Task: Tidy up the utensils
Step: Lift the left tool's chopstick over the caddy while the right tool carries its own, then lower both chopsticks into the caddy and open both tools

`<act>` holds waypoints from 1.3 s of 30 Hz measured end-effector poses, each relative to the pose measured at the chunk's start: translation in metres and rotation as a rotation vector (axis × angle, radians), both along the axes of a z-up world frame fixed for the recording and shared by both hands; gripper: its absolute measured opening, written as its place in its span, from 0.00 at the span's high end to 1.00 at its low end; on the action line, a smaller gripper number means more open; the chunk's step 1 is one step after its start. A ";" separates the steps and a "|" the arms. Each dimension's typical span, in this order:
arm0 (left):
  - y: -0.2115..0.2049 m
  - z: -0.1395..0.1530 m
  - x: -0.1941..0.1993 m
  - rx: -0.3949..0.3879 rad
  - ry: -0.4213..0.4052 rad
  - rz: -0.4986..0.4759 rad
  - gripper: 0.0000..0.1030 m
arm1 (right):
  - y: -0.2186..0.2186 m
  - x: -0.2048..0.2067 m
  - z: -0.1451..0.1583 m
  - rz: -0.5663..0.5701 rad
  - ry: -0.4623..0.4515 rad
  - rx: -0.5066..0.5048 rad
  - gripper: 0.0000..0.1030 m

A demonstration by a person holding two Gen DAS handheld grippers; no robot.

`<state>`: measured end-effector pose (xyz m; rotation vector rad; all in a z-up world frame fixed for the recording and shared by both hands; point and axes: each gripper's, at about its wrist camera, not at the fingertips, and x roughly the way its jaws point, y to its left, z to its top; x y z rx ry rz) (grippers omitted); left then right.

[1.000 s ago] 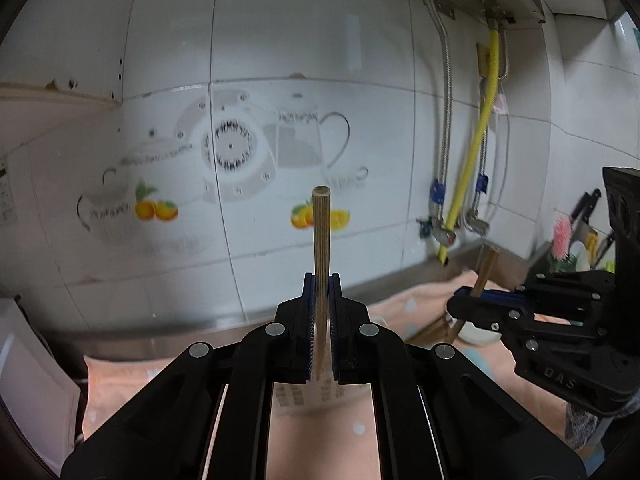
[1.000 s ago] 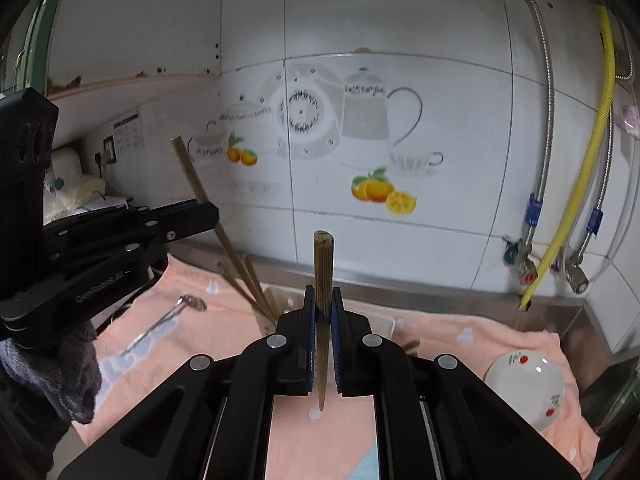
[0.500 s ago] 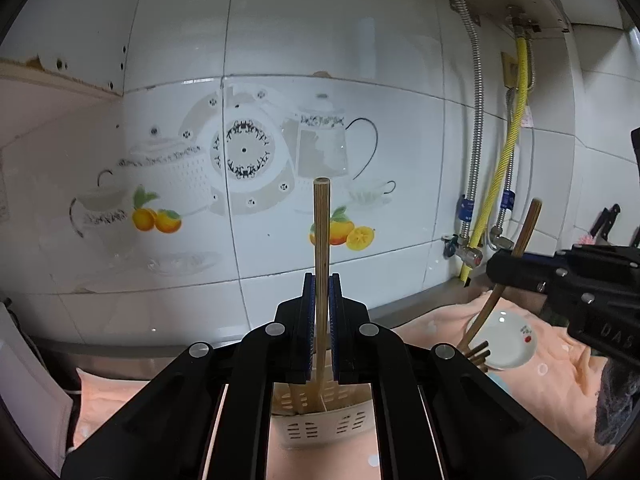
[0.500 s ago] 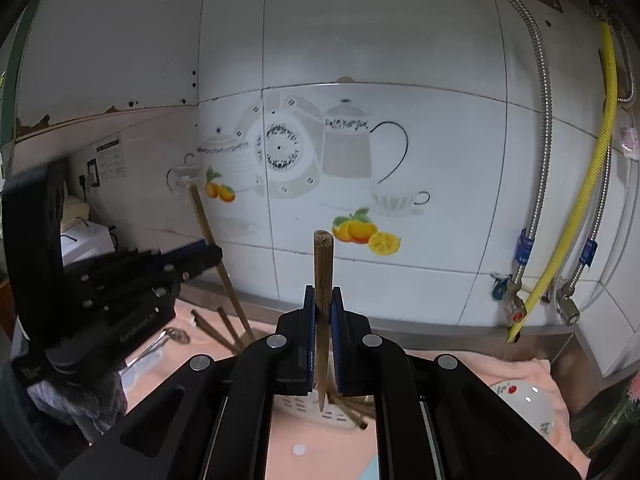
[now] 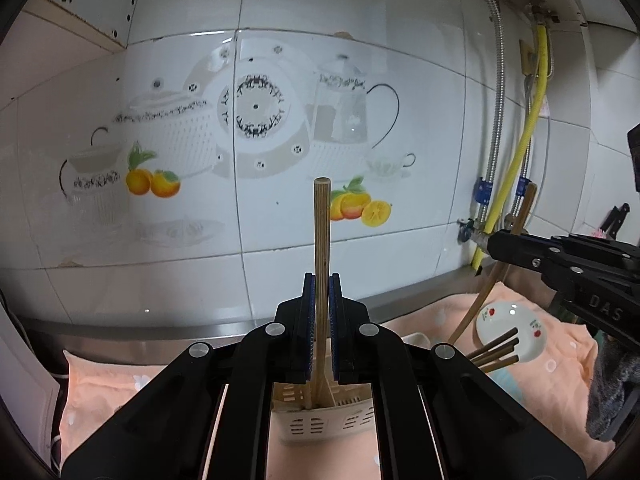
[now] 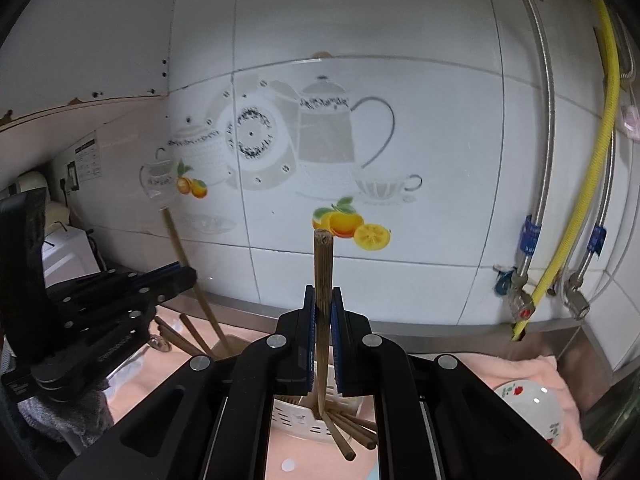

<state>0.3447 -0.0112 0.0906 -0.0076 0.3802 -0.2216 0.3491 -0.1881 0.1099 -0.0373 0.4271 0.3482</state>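
chopsticks: 1 per gripper [image 5: 321,240] [image 6: 322,264] | holder [image 5: 320,420]: 1 | bowl [image 5: 516,328]: 1

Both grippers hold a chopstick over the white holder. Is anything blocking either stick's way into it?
Nothing visible blocks them. The left gripper holds its chopstick upright with the lower end already at the holder. The right gripper holds its chopstick the same way; the brown chopsticks already inside lean aside, crowding that spot.

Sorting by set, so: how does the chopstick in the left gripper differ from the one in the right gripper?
The left gripper holds a pale, smooth chopstick; the right gripper holds a darker, browner chopstick with a rougher tip. Both stand upright, clamped between shut jaws, lower ends over the cream slotted holder.
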 end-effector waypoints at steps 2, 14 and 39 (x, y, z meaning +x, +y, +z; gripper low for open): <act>0.000 -0.002 -0.001 0.003 0.004 0.000 0.95 | 0.000 0.004 -0.005 -0.007 0.007 0.000 0.93; 0.006 -0.016 -0.002 0.013 0.044 0.004 0.95 | 0.004 0.010 -0.028 -0.001 0.054 -0.015 0.93; 0.011 -0.019 -0.011 0.018 0.080 0.010 0.93 | 0.007 0.003 -0.042 0.000 0.098 -0.038 0.83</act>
